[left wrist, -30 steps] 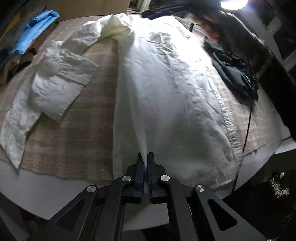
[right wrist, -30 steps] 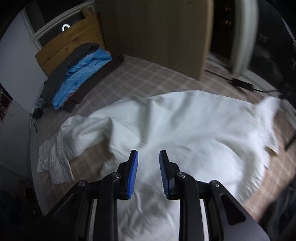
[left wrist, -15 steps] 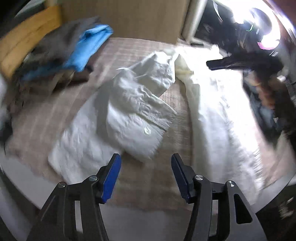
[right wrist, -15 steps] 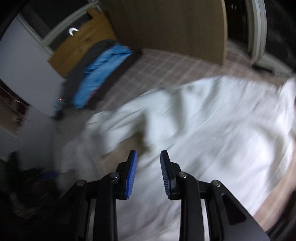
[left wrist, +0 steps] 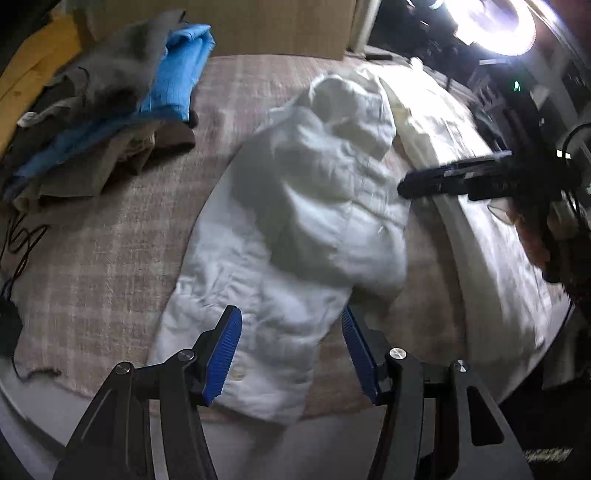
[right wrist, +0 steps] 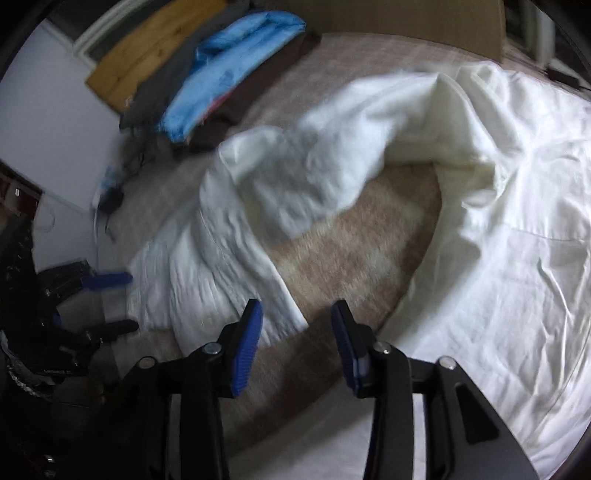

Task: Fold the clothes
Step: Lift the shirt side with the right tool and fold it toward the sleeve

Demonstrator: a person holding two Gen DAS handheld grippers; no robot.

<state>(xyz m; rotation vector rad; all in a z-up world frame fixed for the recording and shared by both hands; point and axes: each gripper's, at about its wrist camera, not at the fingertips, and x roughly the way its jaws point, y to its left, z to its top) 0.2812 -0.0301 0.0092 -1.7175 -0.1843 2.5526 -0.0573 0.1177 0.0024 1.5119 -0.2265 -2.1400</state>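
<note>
A white long-sleeved shirt [left wrist: 480, 206] lies on a beige checked blanket [left wrist: 110, 258]. Its sleeve [left wrist: 295, 229] lies rumpled and doubled over toward me, with the buttoned cuff [left wrist: 258, 369] nearest. My left gripper [left wrist: 291, 350] is open and empty, its blue pads on either side of the cuff end, just above it. In the right wrist view the sleeve [right wrist: 258, 206] runs left and the shirt body [right wrist: 498, 221] fills the right. My right gripper [right wrist: 297, 343] is open and empty over the sleeve's edge and bare blanket. It also shows in the left wrist view [left wrist: 454, 177].
A pile of folded clothes with a bright blue one [left wrist: 162, 96] and grey and brown ones lies at the blanket's far left, also in the right wrist view [right wrist: 229, 62]. A black cable [left wrist: 18, 236] lies at the left edge. A wooden panel [left wrist: 258, 26] stands behind.
My left gripper let go of the shirt's hem, opened wide and swung left to the sleeve cuff. My right gripper opened wider and moved toward the sleeve.
</note>
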